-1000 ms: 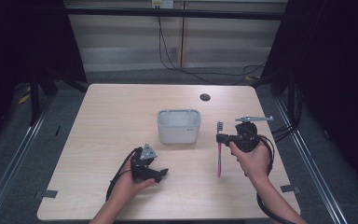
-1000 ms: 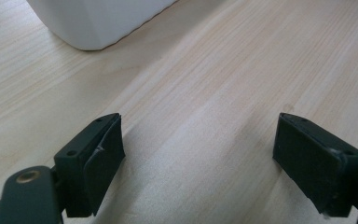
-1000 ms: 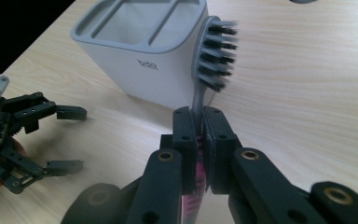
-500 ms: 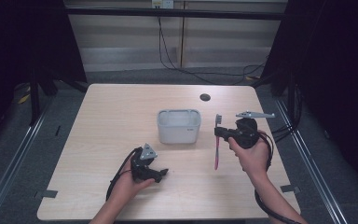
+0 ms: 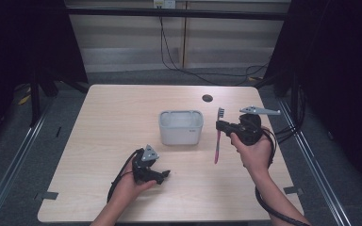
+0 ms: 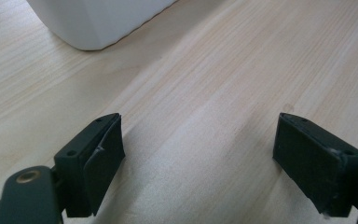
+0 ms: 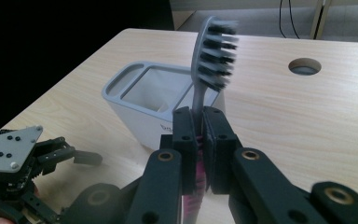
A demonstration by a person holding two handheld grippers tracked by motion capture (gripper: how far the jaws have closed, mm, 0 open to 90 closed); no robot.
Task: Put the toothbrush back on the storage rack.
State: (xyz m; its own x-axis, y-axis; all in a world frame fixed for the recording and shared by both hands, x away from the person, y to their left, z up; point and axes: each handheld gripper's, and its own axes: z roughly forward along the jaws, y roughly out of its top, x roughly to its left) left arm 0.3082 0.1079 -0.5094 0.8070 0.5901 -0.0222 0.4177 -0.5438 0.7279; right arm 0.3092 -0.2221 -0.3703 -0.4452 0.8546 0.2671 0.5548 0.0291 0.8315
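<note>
While clamped upright, toothbrush: grey bristled head, pink handle.

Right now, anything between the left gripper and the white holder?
Nothing: the high view shows only bare table between the left gripper and the white holder, and the left gripper view agrees.

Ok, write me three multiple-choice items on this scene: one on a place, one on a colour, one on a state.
1. Where is the white holder?
A. Middle of the table
B. On the floor
C. At the table's left edge

2. What colour is the toothbrush handle?
A. Green
B. Pink
C. Yellow

3. How is the left hand-held gripper?
A. Shut on the toothbrush
B. Shut on the holder
C. Open, nothing between its jaws

Key: 1 A, the high view shows it mid-table. 2 B, pink below the right hand-held gripper. 3 C, bare wood shows between the jaws.
</note>
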